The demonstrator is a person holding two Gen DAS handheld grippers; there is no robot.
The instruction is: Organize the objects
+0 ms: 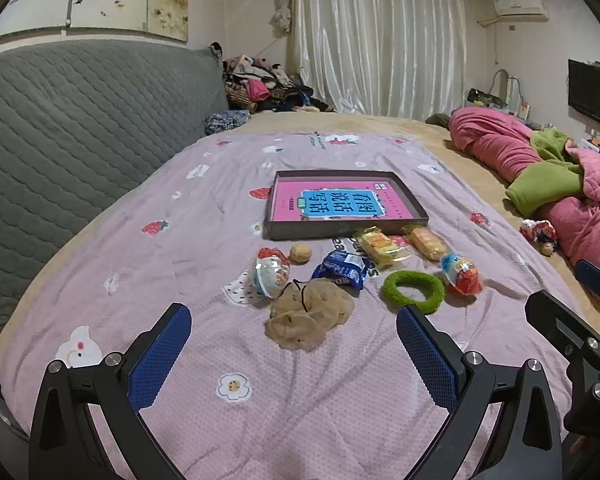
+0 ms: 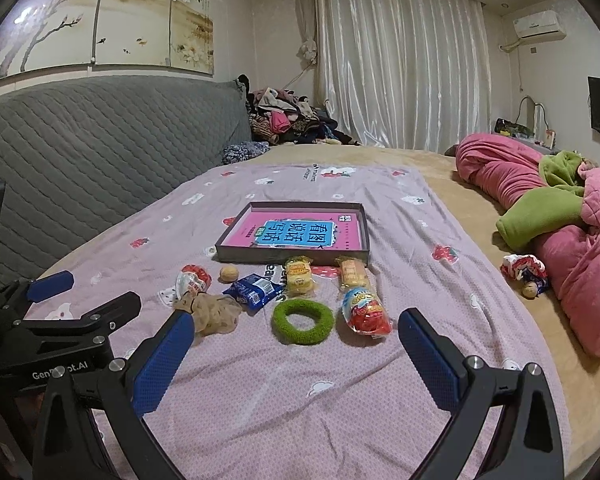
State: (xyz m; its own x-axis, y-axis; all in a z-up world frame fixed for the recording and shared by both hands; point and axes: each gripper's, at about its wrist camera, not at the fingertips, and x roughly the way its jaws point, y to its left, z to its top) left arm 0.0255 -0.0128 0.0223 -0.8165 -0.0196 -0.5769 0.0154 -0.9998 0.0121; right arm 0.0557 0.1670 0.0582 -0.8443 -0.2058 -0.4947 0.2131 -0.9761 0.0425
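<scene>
Hovering low over the lilac sheet [image 1: 204,240], both grippers are held with jaws wide apart and nothing between them; neither is touching an item.

Left gripper [image 1: 294,330] is aimed at the beige scrunchie [image 1: 310,318], which lies just ahead of its fingertips. Right gripper [image 2: 296,334] is lined up on the green ring [image 2: 303,322], with the red snack pack [image 2: 366,312] just right of it.

Items are scattered in a loose row near the tray [image 1: 278,236], all outside it: a clear red-topped pack [image 1: 270,274], a nut [image 1: 301,253], a blue wrapper [image 1: 342,270], a yellow pack [image 1: 380,246] and an orange pack [image 1: 428,243]. The last two are touching or nearly touching the tray's front wall. Only a pink book [image 1: 340,202] is seen inside the tray.

Judged step: first pick, nothing yet sorted.

Notes for doing it well:
- Scrunchie is soft and is touching the clear pack and the blue wrapper; it should be pinched at its bulk, on the near side, so neighbours are not dragged.
- Ring is best gripped across one side of its band, not through the hole.
- Sheet is loose and wrinkled; fingertips should be kept off it, or fabric may be caught.
- Grippers are close side by side; one should be moved at a time.
</scene>
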